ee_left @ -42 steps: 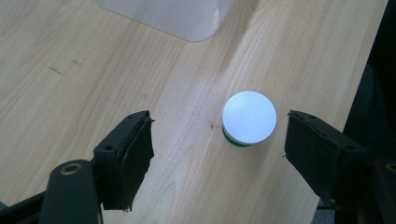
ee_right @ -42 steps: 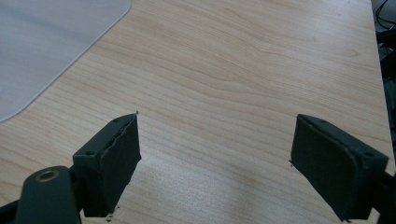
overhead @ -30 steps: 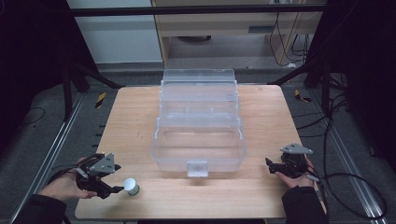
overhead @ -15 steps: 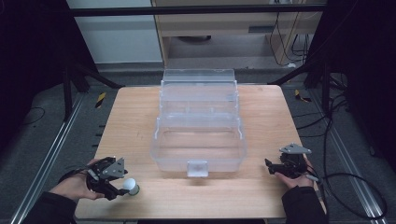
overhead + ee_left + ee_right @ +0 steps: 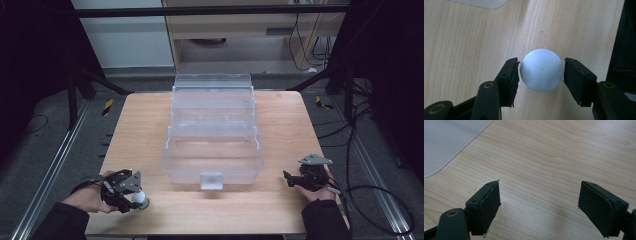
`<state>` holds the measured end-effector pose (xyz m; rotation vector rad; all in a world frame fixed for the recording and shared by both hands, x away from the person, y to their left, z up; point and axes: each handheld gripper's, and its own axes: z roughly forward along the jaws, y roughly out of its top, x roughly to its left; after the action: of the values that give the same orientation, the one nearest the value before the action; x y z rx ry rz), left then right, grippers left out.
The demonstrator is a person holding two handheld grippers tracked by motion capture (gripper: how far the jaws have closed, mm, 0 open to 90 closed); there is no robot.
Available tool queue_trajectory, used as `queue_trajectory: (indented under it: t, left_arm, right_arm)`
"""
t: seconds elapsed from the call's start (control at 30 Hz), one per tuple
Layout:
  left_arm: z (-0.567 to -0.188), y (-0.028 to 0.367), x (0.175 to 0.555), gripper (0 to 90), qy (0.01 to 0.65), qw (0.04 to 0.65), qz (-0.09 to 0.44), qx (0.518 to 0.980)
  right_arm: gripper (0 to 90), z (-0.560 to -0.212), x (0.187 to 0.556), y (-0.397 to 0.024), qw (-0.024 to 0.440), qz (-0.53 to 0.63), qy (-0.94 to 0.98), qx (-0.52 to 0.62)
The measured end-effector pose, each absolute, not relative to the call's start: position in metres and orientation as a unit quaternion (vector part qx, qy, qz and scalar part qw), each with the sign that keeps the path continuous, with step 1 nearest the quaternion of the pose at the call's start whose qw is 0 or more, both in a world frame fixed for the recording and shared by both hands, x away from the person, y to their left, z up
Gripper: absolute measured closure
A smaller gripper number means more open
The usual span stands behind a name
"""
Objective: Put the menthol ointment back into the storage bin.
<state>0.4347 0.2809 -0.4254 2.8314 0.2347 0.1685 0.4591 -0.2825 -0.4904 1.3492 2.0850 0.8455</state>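
Note:
A small white round object (image 5: 142, 199) (image 5: 541, 70) stands on the wooden table (image 5: 150, 130) near its front left corner. My left gripper (image 5: 136, 201) (image 5: 541, 75) points down over it, one jaw on each side. The jaws have just been closing: the left pad (image 5: 512, 75) is at the object's edge, while a thin gap remains at the right pad (image 5: 576, 80). At the front right, my right gripper (image 5: 291, 179) (image 5: 539, 205) rests low over bare wood, open, with nothing between its jaws.
A clear plastic tiered box (image 5: 212, 140) stands open in the middle of the table, its latch (image 5: 211, 180) facing the front edge; a corner of it (image 5: 446, 142) lies in the right gripper view. Dark frame posts and cables flank the table.
My left gripper has moved right and down onto the white object and narrowed its jaws around it. The right gripper has stayed in place.

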Motion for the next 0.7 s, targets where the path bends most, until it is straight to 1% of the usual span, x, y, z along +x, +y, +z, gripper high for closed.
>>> queue_trajectory:
  t: [0.2,0.7]
  left_arm:
    - [-0.4268,0.2793,0.4373,48.9,0.082,0.139,0.051,0.986]
    - [-0.4213,0.2732,0.4408,49.8,0.091,0.125,0.037,0.987]
  right_arm:
    - [18.1,-0.4906,0.4594,-0.2825,0.254,0.310,0.770,0.496]
    - [18.3,-0.4917,0.4597,-0.2820,0.251,0.306,0.774,0.494]
